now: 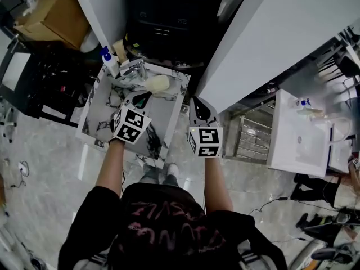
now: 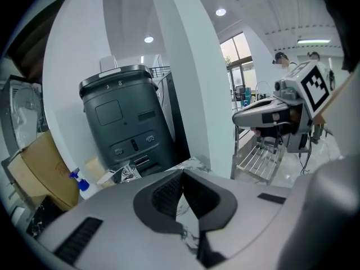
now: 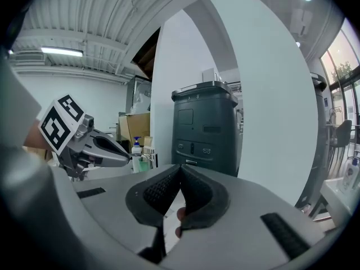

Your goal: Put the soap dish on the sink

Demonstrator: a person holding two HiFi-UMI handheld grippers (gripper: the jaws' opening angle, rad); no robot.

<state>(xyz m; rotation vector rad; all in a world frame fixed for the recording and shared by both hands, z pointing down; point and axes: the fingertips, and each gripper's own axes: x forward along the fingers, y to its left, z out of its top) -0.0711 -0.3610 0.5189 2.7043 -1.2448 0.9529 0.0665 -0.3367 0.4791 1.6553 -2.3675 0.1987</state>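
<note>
I hold my left claw (image 1: 142, 98) low over the marble-patterned sink (image 1: 169, 122), and its own camera shows the two dark ribbed pads brought together at their tips with nothing gripped between them; only a sliver of veined marble shows through the gap below. The soap dish (image 1: 157, 83) is the pale cream oval lying on the sink's top near the back edge, just ahead of that claw's nose and a little to its right, close to it but apart as far as I can tell. Right beside the dish on its left stands the chrome faucet (image 1: 133, 68), and further left in the back corner is a pump bottle (image 1: 110, 62) with a blue head, so that side is the crowded one. My right claw (image 1: 198, 103) hangs off the sink's right rim, over the floor between the sink and a wire rack (image 1: 251, 136). Its pads are closed tip to tip too and hold nothing, though a small pinkish shape shows through the gap beneath them and I cannot tell what it is. Straight behind the sink stands a tall dark bin (image 2: 126, 122), with a broad white pillar (image 1: 270, 32) to its right, close to that claw. A cardboard box (image 1: 53, 13) sits off to the left, and a plain white basin unit (image 1: 301, 142) stands well apart on the far right.
</note>
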